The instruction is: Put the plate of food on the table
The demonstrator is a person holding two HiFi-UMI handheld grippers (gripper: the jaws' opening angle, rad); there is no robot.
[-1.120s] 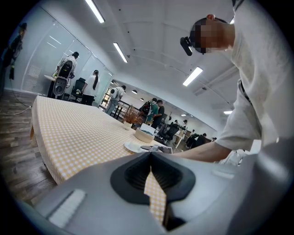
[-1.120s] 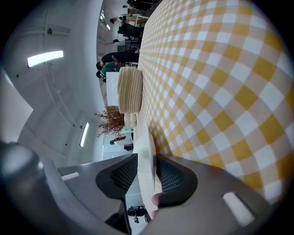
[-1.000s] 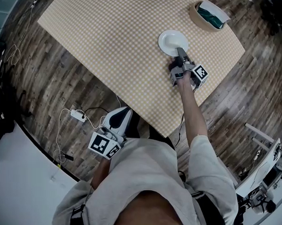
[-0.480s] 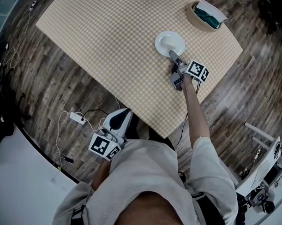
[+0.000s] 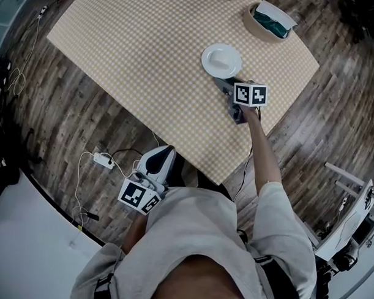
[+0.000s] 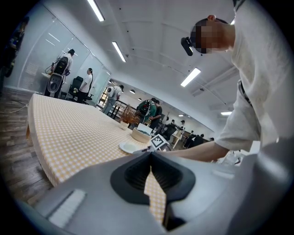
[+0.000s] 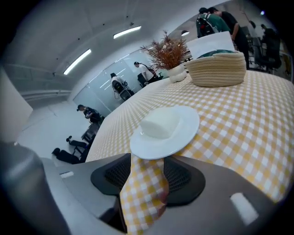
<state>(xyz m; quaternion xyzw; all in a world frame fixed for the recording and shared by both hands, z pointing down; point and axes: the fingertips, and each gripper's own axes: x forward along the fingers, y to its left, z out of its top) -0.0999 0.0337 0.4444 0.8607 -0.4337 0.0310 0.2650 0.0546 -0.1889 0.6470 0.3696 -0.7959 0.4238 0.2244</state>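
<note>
A white plate (image 5: 221,60) carrying a pale mound of food (image 7: 160,124) rests on the checked tablecloth (image 5: 147,52). My right gripper (image 5: 225,84) sits just short of the plate's near rim. Its jaws are opening, and the right gripper view shows only cloth between them (image 7: 144,167), with the plate's rim just beyond the tips. My left gripper (image 5: 164,150) hangs by the person's waist, off the table's near edge. Its jaws (image 6: 150,170) are closed together on nothing. The plate (image 6: 133,147) also shows far off in the left gripper view.
A woven basket (image 5: 270,23) with green and white contents stands at the table's far right corner, beyond the plate. A pot of dried stems (image 7: 167,53) stands behind it. A power strip and cables (image 5: 104,155) lie on the wooden floor. People stand in the background.
The right gripper has let go of the plate's rim and drawn back toward the table's edge, its jaws spreading. The plate stays on the cloth. The left gripper has not moved.
</note>
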